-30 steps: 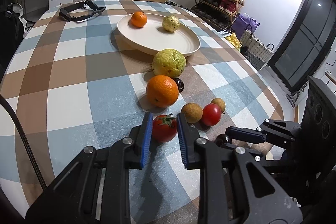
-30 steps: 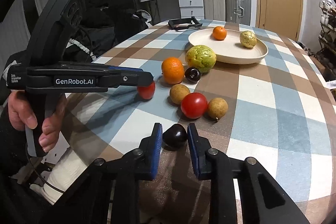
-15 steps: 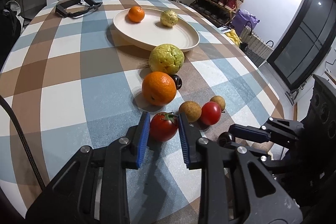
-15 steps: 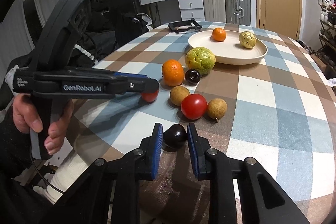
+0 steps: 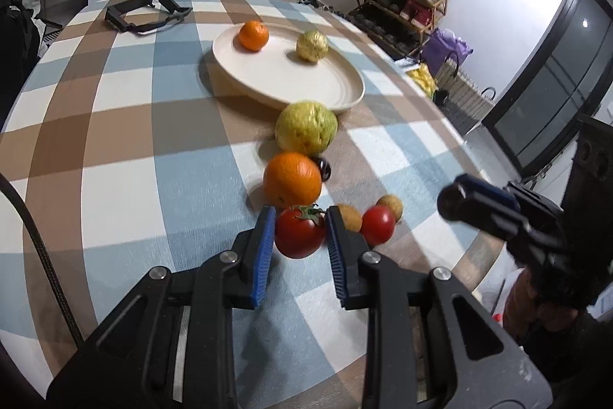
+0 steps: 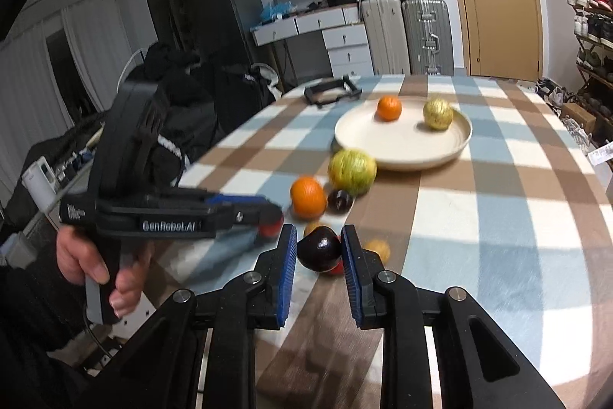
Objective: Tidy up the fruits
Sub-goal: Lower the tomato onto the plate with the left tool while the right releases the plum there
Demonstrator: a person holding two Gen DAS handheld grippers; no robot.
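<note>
My left gripper (image 5: 300, 234) is shut on a red tomato (image 5: 299, 232) and holds it above the checked tablecloth. My right gripper (image 6: 319, 248) is shut on a dark plum (image 6: 320, 248), lifted off the table. A cream plate (image 5: 268, 79) at the far side holds a small orange (image 5: 253, 35) and a yellow-green fruit (image 5: 312, 45). On the cloth lie a large green guava (image 5: 306, 127), a big orange (image 5: 293, 180), a second dark plum (image 5: 323, 168), a second tomato (image 5: 377, 225) and two small brown fruits (image 5: 390, 205).
A black frame-like object (image 5: 143, 11) lies at the table's far left. The right gripper's body (image 5: 498, 213) hangs over the table's right edge in the left wrist view. Suitcases, drawers and a shoe rack stand beyond the table.
Both grippers have lifted their fruit off the table and moved toward the plate. The left carries the tomato, the right carries the plum.
</note>
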